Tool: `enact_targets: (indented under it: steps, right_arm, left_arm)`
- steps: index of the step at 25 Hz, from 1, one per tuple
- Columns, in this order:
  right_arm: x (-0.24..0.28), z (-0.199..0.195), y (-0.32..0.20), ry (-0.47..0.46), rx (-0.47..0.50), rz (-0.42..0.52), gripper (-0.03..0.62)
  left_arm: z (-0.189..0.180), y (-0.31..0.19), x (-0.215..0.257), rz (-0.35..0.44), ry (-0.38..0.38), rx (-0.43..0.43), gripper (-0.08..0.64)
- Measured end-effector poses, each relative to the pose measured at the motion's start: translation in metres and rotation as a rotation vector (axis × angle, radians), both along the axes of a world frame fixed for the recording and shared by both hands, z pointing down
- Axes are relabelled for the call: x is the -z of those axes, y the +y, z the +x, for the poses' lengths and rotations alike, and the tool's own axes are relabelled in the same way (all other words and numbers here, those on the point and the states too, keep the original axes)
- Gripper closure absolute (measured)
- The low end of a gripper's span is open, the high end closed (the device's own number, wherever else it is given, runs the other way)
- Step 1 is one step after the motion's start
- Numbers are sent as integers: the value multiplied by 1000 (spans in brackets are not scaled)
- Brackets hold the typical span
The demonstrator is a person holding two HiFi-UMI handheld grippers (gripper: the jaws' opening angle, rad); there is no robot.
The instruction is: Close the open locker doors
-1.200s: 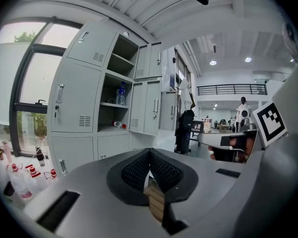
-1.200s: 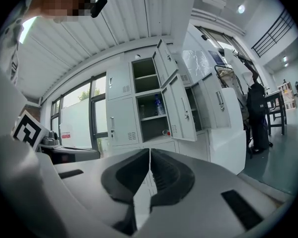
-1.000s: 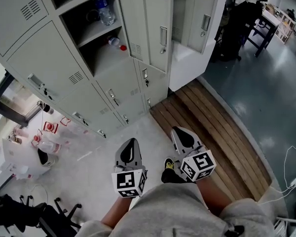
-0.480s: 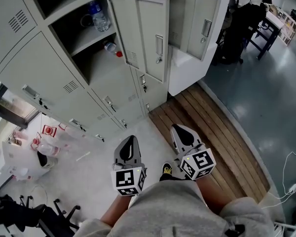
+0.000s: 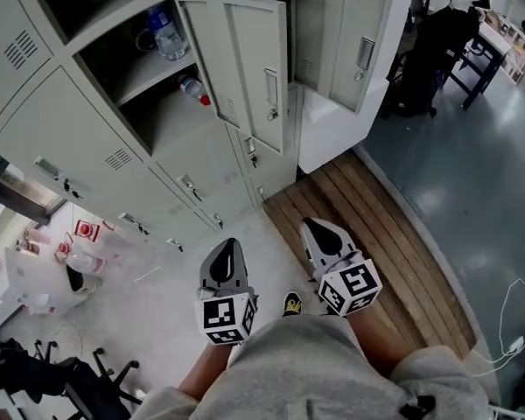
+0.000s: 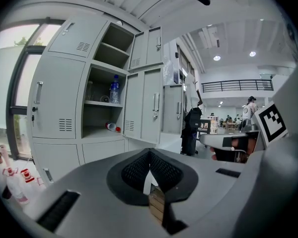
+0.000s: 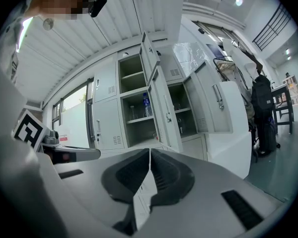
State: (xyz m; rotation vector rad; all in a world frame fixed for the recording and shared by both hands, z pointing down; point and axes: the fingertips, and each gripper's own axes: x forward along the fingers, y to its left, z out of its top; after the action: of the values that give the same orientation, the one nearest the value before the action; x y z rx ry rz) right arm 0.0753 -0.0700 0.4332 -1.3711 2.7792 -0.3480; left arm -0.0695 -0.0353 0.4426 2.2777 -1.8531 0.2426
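person stands well back from the lockers, which fill the upper left of the frame. left gripper and right gripper sit side by side at lower centre, both with jaws pressed together and nothing between them, likely because a door needs only a push, not a grasp. near door hangs wide at upper centre, exposing shelves with a standing bottle and a lying bottle. far door gapes at upper right. neither door is touched yet; approach looks like the step in hand.
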Motion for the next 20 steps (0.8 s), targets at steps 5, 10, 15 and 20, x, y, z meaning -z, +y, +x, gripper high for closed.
enact_targets:
  steps: [5, 10, 15, 20]
  right_arm:
    - [-4, 12, -14, -3, 5, -3, 560]
    - [-4, 24, -22, -9, 11, 0, 560]
    - [-2, 34, -30, -21, 9, 12, 560]
    - [1, 43, -37, -29, -2, 16, 560]
  left_arm:
    - [11, -10, -1, -1, 3, 18, 554]
    - [20, -15, 0, 0, -7, 25, 554]
    - [26, -21, 4, 7, -26, 28, 554]
    - [29, -26, 8, 15, -46, 31, 554]
